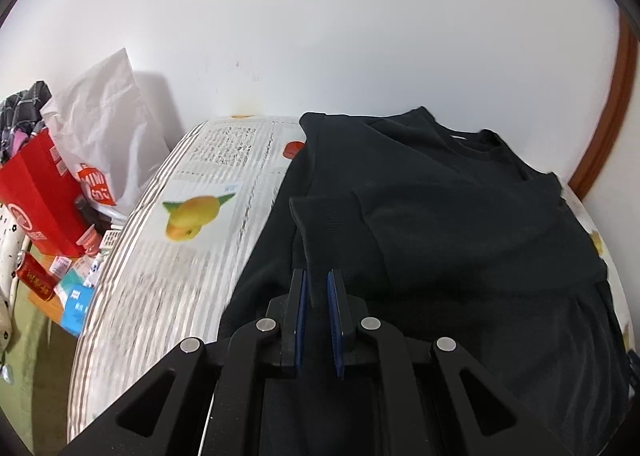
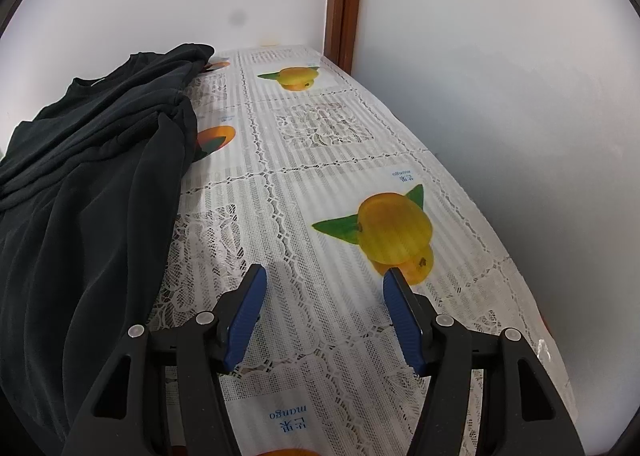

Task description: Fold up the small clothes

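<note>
Black linkage arms with silver pivot pins fill the bottom of the left wrist view, carrying the left tool (image 1: 318,288), whose blue ribbed pads (image 1: 302,308) are drawn nearly together and pinch a strip of dark fabric that rises between them. That strip belongs to the black short-sleeved T-shirt (image 1: 440,216), which lies spread over the worktop (image 1: 168,264) with its collar toward the white wall (image 1: 320,24) and a folded flap across its middle. Left of the T-shirt, the worktop's white lace-patterned plastic cloth shows a printed mango. Farther left of the T-shirt, beyond the worktop's edge, sit a red cardboard box (image 1: 40,196) and a white plastic bag (image 1: 108,128).

In the right wrist view, the right tool (image 2: 324,296) stands spread wide, nothing between its blue pads (image 2: 244,320), poised over bare tablecloth (image 2: 320,160). The black T-shirt (image 2: 92,184) lies to its left, well apart from the pads, draping over the near edge. A brown wooden frame (image 2: 346,0) runs up the wall, far right of the T-shirt.
</note>
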A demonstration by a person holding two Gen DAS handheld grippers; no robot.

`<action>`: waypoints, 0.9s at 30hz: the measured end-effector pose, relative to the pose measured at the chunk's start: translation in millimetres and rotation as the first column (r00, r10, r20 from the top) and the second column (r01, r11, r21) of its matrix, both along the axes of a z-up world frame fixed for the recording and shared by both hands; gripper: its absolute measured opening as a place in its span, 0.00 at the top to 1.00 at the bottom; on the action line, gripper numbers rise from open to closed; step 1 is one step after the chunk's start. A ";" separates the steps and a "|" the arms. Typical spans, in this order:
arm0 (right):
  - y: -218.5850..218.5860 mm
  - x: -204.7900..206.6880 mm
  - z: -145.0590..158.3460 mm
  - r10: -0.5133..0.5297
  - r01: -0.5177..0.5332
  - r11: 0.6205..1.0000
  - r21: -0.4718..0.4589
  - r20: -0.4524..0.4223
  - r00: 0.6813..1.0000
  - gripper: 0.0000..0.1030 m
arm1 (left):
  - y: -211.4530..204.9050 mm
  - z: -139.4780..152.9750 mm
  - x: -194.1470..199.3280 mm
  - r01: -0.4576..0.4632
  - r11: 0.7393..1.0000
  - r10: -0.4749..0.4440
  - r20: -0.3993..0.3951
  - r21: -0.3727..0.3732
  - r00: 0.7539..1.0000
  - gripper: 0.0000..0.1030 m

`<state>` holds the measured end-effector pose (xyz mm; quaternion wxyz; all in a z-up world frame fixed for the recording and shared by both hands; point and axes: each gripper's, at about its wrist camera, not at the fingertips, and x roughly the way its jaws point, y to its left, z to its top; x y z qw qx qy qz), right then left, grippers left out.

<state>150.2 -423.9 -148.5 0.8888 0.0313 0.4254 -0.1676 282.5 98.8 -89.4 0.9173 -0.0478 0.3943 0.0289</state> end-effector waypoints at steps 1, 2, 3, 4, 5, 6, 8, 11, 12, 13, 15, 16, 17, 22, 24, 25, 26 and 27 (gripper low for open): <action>0.8 -1.5 0.4 -0.001 0.001 1.000 -0.003 0.001 1.000 0.42 | -0.6 1.9 -8.5 -0.001 1.000 0.001 0.004 0.002 1.000 0.90; 3.3 -3.5 1.4 -0.001 0.001 1.000 -0.015 0.002 1.000 0.42 | -1.2 3.6 -16.7 0.002 1.000 -0.002 0.009 0.007 1.000 0.90; 5.6 -6.2 2.4 0.002 -0.002 1.000 -0.028 0.005 1.000 0.42 | -2.4 4.7 -26.3 0.006 1.000 -0.006 0.012 0.023 1.000 0.90; 8.4 -8.7 3.8 0.000 0.000 0.999 -0.044 0.005 1.000 0.42 | -3.1 5.0 -33.5 0.005 0.999 -0.006 0.013 0.037 1.000 0.90; 11.5 -12.3 6.7 -0.007 0.008 0.998 -0.061 0.009 1.000 0.42 | -3.2 5.3 -41.9 0.004 0.999 -0.005 0.017 0.043 1.000 0.90; 16.1 -17.9 12.0 -0.005 0.007 0.998 -0.069 0.025 1.000 0.42 | -1.9 4.8 -52.0 0.009 0.999 -0.010 0.015 0.034 1.000 0.90; 21.6 -26.8 22.1 -0.002 0.006 0.997 -0.071 0.055 0.999 0.42 | 1.4 2.7 -66.6 0.028 1.000 -0.028 -0.011 -0.001 1.000 0.90; 29.8 -41.8 37.9 -0.002 0.005 1.000 -0.030 0.095 0.996 0.41 | 10.3 0.6 -95.0 0.026 0.999 -0.026 -0.010 -0.025 1.000 0.90; 33.3 -45.6 41.3 0.013 -0.013 1.000 -0.003 0.092 0.996 0.39 | 14.3 -0.8 -105.7 0.026 0.999 -0.026 -0.001 -0.031 1.000 0.90; 37.9 -48.9 43.0 0.038 -0.040 0.999 0.022 0.082 0.996 0.38 | 17.5 -2.6 -113.0 0.024 0.999 -0.024 -0.001 -0.037 1.000 0.90; 47.6 -54.0 42.8 0.092 -0.096 0.994 0.059 0.069 0.993 0.33 | 27.5 -10.1 -128.2 0.011 0.998 -0.013 -0.021 -0.067 1.000 0.81; 52.4 -56.0 41.2 0.107 -0.111 0.992 0.060 0.066 0.992 0.32 | 29.4 -12.2 -131.8 0.008 0.997 -0.010 -0.028 -0.079 1.000 0.75; 57.9 -58.1 39.3 0.119 -0.123 0.991 0.053 0.062 0.991 0.32 | 32.0 -15.9 -137.8 0.007 0.996 -0.010 -0.035 -0.092 0.999 0.65; 78.6 -65.0 28.1 0.158 -0.163 0.981 0.105 0.058 0.986 0.32 | 33.5 -32.3 -163.0 0.006 0.996 -0.011 -0.059 -0.092 0.998 0.55; 82.9 -65.1 22.7 0.170 -0.176 0.975 0.136 0.052 0.984 0.31 | 30.1 -41.9 -168.2 0.008 0.996 -0.015 -0.082 -0.086 0.997 0.55; 85.8 -64.5 18.7 0.174 -0.179 0.973 0.146 0.045 0.984 0.31 | 29.8 -44.5 -169.9 0.010 0.996 -0.018 -0.088 -0.091 0.996 0.55; 88.2 -63.2 15.6 0.176 -0.179 0.972 0.149 0.037 0.984 0.31 | 29.3 -48.8 -170.4 0.014 0.995 -0.024 -0.097 -0.103 0.995 0.55; 91.2 -61.5 11.4 0.178 -0.180 0.973 0.148 0.025 0.984 0.31 | 27.9 -53.6 -170.3 0.021 0.993 -0.034 -0.109 -0.118 0.993 0.55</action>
